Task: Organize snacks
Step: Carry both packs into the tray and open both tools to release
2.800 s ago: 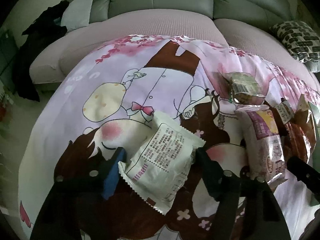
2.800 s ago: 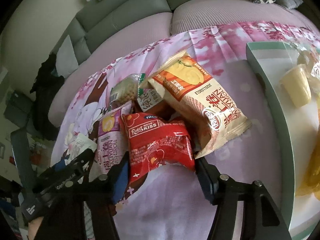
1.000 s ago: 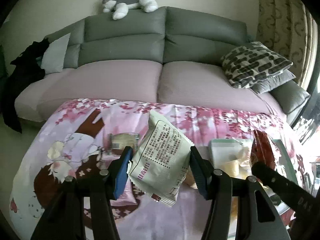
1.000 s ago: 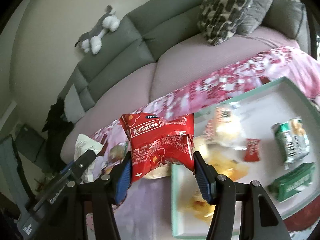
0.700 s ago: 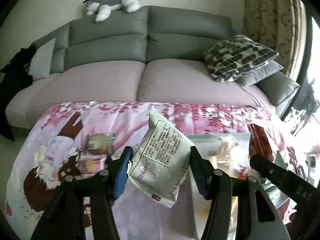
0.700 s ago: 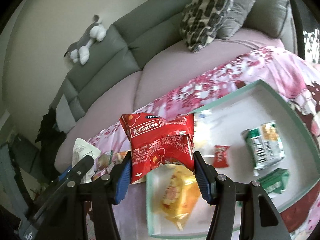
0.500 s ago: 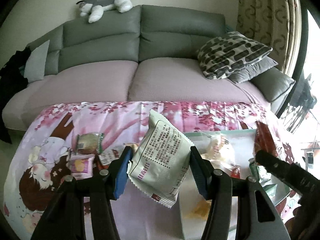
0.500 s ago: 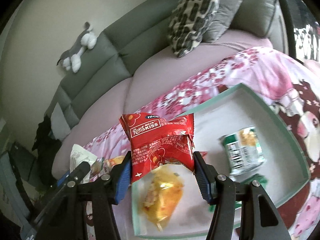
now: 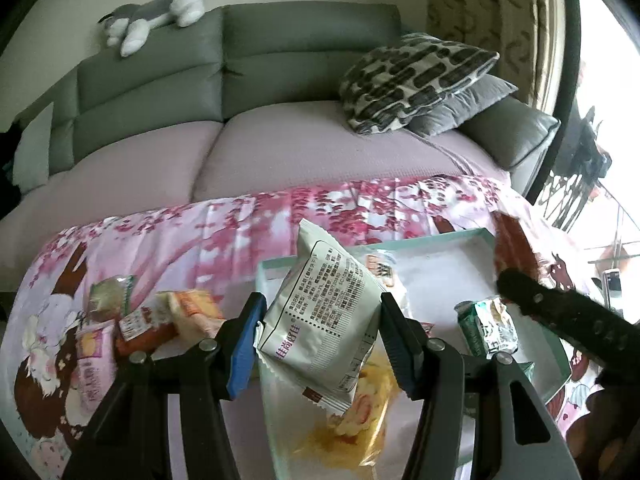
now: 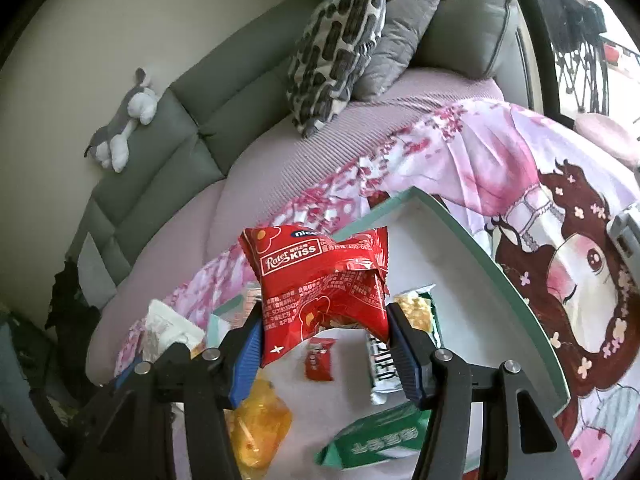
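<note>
Left claw [image 9: 320, 342]: held up in the air, fingers pointing forward; the two jaws are closed against the sides of a white packet [image 9: 320, 320].
Left fingers: blue pad [image 9: 242, 354] on the left one, dark pad on the right one.
Right claw [image 10: 324, 338]: also raised, jaws pressed on both sides of a red packet [image 10: 324, 280].
Right claw in left view: its dark arm [image 9: 568, 320] comes in from the right side.
Relation: the two claws are side by side and apart.
</note>
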Demonstrator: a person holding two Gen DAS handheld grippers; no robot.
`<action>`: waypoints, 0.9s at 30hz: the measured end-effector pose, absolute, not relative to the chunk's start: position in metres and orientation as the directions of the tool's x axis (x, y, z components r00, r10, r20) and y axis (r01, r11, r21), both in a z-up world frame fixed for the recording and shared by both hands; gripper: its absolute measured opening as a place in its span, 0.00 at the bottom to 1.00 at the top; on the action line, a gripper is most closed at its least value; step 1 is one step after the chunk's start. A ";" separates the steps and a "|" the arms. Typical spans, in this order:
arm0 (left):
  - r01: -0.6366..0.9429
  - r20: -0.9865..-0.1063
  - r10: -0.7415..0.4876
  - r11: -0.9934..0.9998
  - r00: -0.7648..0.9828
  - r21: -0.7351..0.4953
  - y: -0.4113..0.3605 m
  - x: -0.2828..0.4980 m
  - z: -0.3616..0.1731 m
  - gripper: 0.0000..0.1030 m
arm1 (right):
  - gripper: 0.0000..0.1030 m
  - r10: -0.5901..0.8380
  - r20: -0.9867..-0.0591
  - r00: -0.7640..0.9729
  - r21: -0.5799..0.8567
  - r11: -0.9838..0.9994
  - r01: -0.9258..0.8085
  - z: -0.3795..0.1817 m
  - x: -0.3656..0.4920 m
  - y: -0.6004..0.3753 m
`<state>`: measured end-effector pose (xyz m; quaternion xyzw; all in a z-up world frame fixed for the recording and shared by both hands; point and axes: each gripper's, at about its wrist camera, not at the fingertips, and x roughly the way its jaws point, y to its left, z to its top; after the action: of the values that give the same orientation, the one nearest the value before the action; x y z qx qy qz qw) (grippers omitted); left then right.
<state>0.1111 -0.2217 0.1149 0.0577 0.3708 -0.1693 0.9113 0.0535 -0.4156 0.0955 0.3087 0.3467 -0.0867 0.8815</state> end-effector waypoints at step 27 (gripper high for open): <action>0.402 -0.744 -0.270 0.916 0.611 -0.002 -0.253 0.119 0.083 0.59 | 0.61 -0.062 -0.714 0.697 0.360 0.822 0.442 0.076 0.054 -0.425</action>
<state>0.1193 -0.2532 0.0834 0.0825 0.3987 -0.1880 0.8938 0.0544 -0.4251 0.0757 0.2621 0.3621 -0.1426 0.8831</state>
